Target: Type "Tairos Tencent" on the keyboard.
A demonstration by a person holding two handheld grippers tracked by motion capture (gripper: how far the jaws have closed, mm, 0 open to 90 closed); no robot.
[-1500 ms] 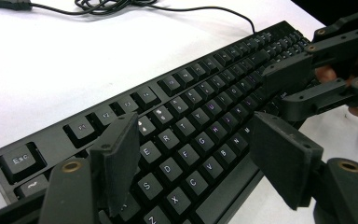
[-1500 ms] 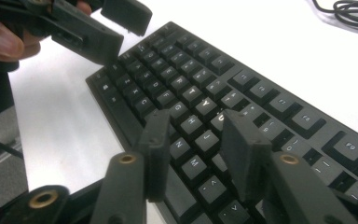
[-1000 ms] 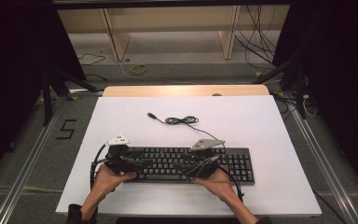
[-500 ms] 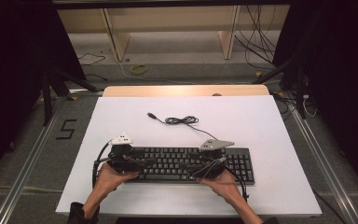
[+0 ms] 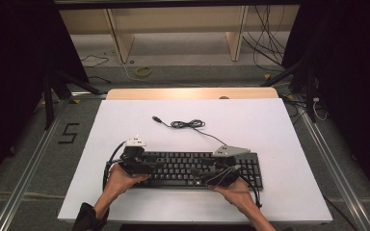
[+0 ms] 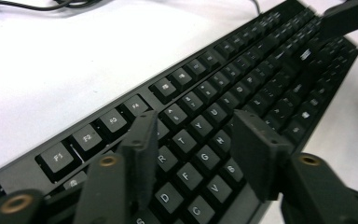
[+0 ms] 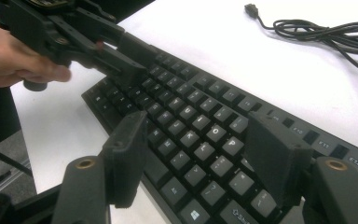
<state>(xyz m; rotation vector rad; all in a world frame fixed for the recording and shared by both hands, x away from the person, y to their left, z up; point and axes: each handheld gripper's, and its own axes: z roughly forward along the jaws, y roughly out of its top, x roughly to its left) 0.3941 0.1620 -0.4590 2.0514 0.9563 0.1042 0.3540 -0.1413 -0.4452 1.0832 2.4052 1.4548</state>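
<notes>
The black keyboard lies flat on the white table, close to the person's edge, and its long side runs from left to right across the table. The left gripper hangs over the left end of the keys, and the right gripper hangs over the keys right of the middle. So each hand is near its own part of the keyboard, and both point inward toward the middle. In the left gripper view, the two black jaws stand apart over the letter keys, with keys like R, T and G showing in the gap between them. They have just been closing a bit, but nothing is pinched between them. In the right gripper view, the jaws stand wide apart over keys like O and P. They have just been opening, and they hold nothing either. The keyboard's thin cable lies bunched up on the table farther back, well away from both hands. I think the next move is pressing keys, and the keys sit just under the jaw tips.
</notes>
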